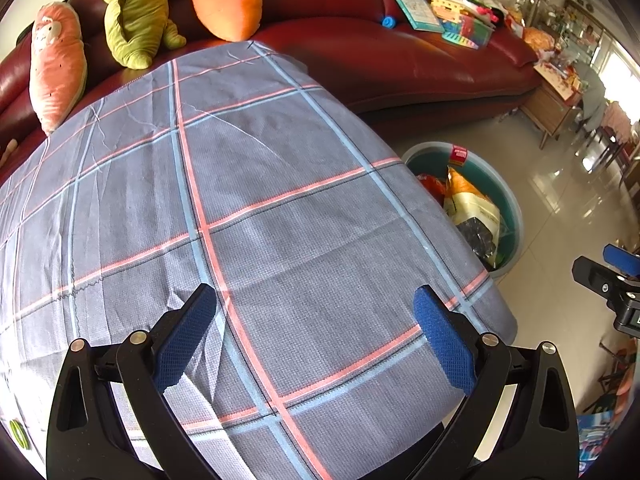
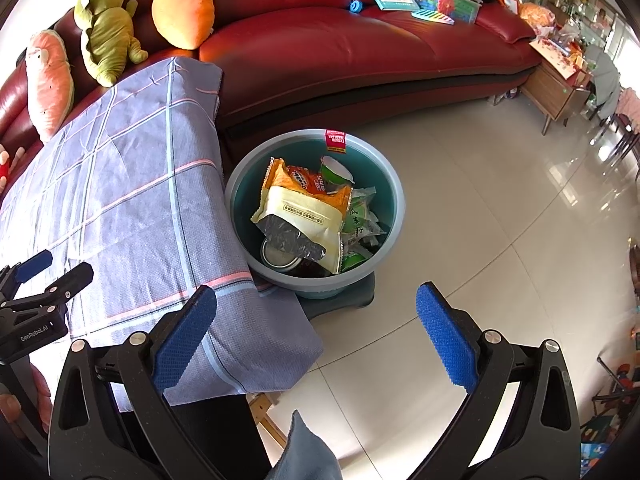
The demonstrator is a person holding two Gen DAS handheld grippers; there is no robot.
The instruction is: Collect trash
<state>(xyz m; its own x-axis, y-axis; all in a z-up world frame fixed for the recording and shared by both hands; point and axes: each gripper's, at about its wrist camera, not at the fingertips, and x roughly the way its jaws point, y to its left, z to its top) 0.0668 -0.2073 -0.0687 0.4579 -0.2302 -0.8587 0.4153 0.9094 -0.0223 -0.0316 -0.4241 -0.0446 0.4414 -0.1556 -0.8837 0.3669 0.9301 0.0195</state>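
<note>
From here the job looks close to finished. The counter (image 1: 280, 208), draped in a grey checked cloth (image 1: 132, 184), shows no wrappers or litter anywhere on the stretch my left camera covers; only a small green thing at about 8 o'clock on the frame's edge peeks in, too cropped for me to name.

The trash now sits in the teal basin (image 2: 390, 188) on the floor, just beside the counter's right-hand corner. In the right wrist view I count an orange-and-cream snack bag (image 2: 304, 212) on top, a green cup (image 2: 335, 171) behind it toward 12 o'clock, some green sachets (image 2: 362, 216) at 3 o'clock of the bag, and a round metal tin (image 2: 276, 258) down at 7 o'clock. A red tag (image 2: 335, 141) hangs on the basin's far rim.

My left gripper (image 1: 316, 336) hovers over the cloth with its blue pads spread wide and nothing between them. My right gripper (image 2: 316, 336) is likewise spread and empty, held over the floor tiles and the counter's corner, with the basin ahead at 12 o'clock.

My judgement: the collecting is done for what I can see, and what is left is a check of the counter's unseen near edge and left side. The red sofa (image 2: 340, 56) carries plush toys (image 2: 108, 28) and books, which I take as belongings, not trash.
</note>
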